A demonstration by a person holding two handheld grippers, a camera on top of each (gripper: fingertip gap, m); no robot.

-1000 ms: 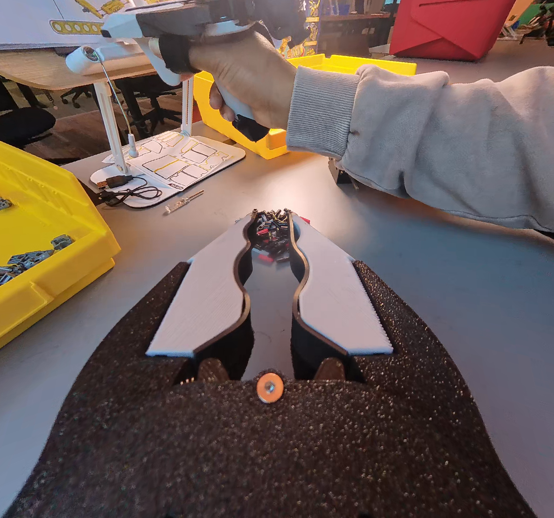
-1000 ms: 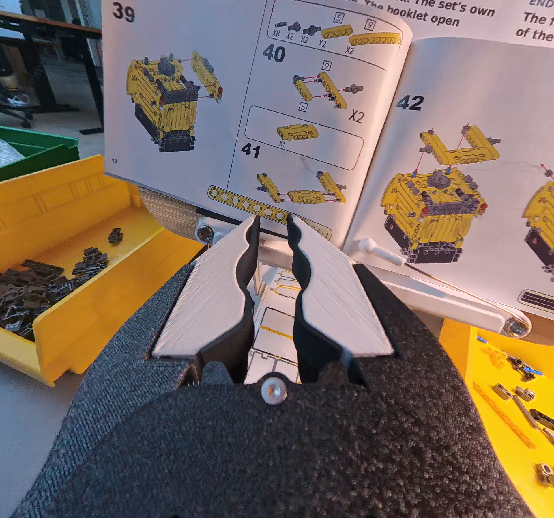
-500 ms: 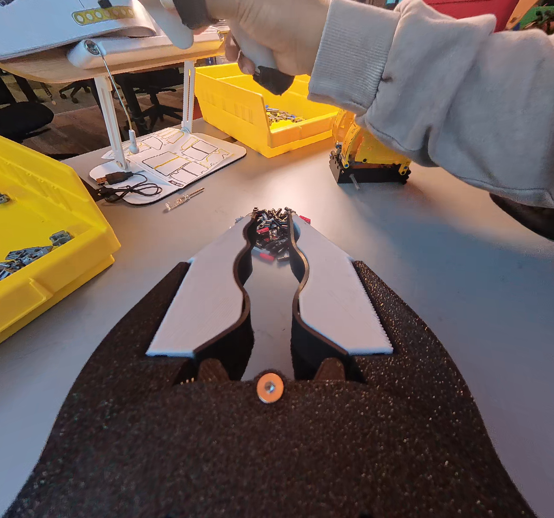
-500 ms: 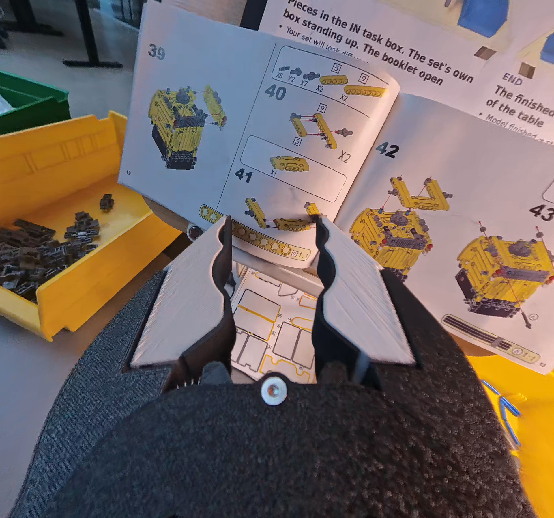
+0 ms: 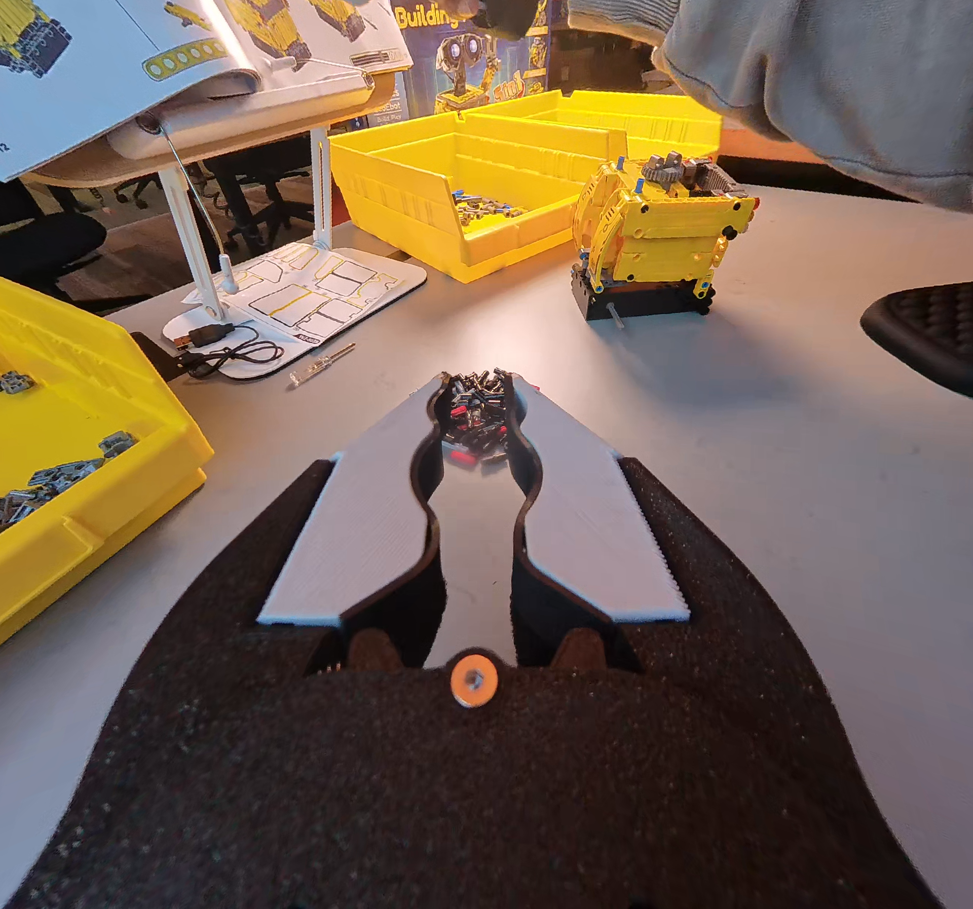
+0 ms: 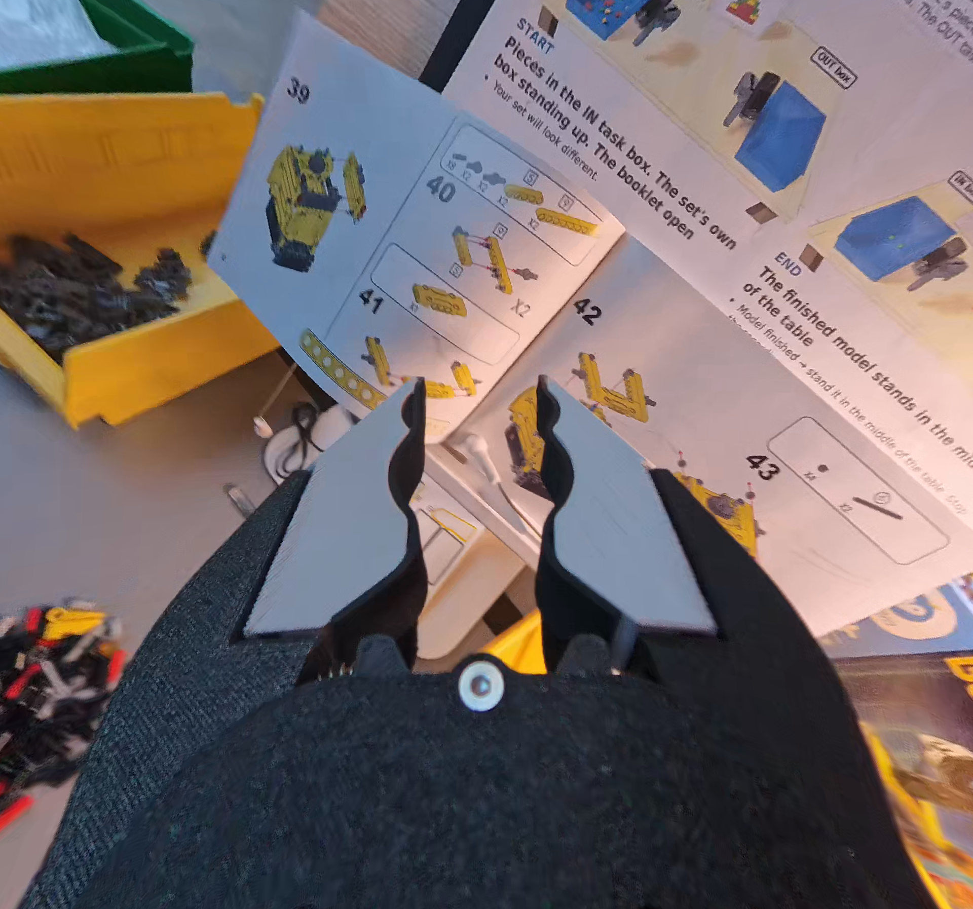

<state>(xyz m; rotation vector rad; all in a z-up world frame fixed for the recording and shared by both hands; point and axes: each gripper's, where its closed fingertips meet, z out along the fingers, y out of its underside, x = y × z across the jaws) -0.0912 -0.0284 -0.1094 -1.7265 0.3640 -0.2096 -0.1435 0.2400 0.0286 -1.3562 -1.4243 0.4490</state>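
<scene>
Grey surface (image 5: 737, 462), both tools empty.
L tool (image 5: 476, 383) slightly apart over small parts pile (image 5: 476, 410); R tool (image 6: 479, 389) apart near booklet (image 6: 421, 252).

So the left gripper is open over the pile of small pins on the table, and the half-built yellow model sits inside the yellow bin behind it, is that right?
Not quite. The left wrist view shows the half-built yellow model standing on the grey table, beside the yellow bin, not inside it. The left gripper is indeed open over the pile of small pins.

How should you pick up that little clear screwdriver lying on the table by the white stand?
Probably grip the small screwdriver across its clear handle, coming straight down from above. It lies flat on the grey table, so only its top and sides are free, and its thin metal tip would likely slip. It lies clear of the black cable.
</scene>
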